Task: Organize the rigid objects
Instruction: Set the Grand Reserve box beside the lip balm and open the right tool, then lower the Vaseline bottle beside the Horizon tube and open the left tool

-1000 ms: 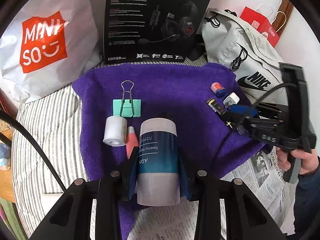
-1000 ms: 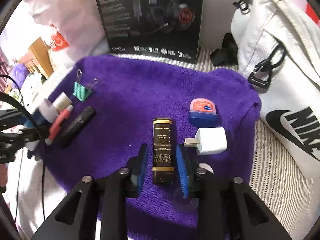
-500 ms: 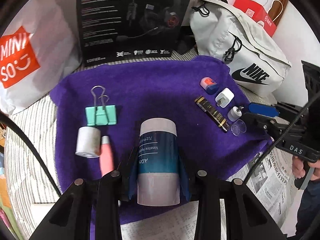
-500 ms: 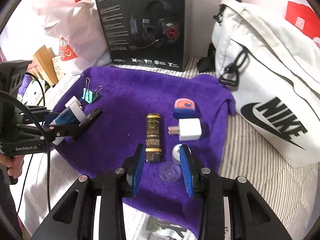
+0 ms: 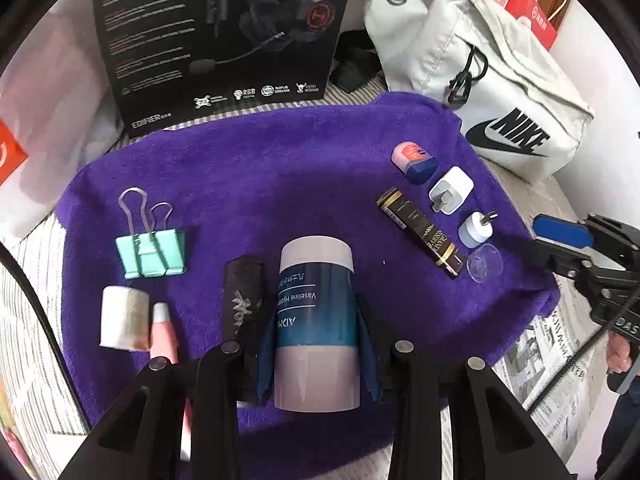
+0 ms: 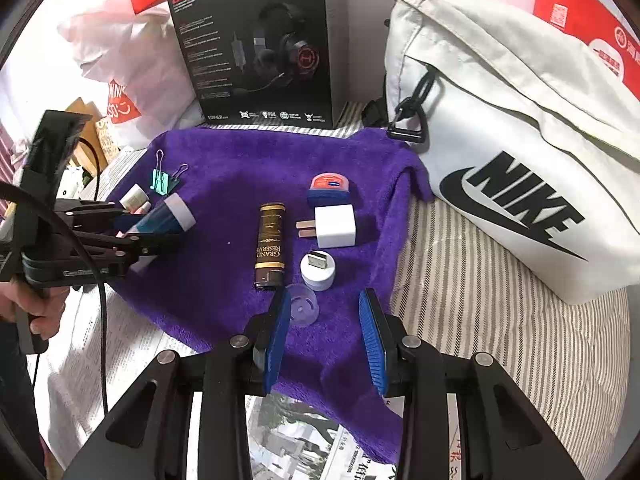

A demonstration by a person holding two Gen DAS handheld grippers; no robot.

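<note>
My left gripper (image 5: 316, 344) is shut on a blue-and-white Vaseline tube (image 5: 316, 320), held over the purple towel (image 5: 288, 184); the tube also shows in the right wrist view (image 6: 164, 220). My right gripper (image 6: 324, 332) is open and empty at the towel's near edge, by a clear cap (image 6: 302, 306). On the towel lie a brown lighter (image 6: 270, 246), a white charger (image 6: 334, 226), a small white USB plug (image 6: 318, 268) and a pink-lidded tin (image 6: 330, 188). At the left lie a green binder clip (image 5: 154, 250), a white roll (image 5: 122, 318), a pink tube (image 5: 164, 332) and a black stick (image 5: 242, 296).
A black headset box (image 5: 224, 36) stands behind the towel. A white Nike bag (image 6: 512, 152) lies at the right. A white Miniso bag (image 6: 124, 64) sits at the back left. Newspaper (image 6: 304, 444) lies under the towel's front edge, on striped bedding (image 6: 492, 332).
My right gripper has let go of the brown lighter, opened and drawn back from the towel. My left gripper has lifted the Vaseline tube and shifted, uncovering the black stick.
</note>
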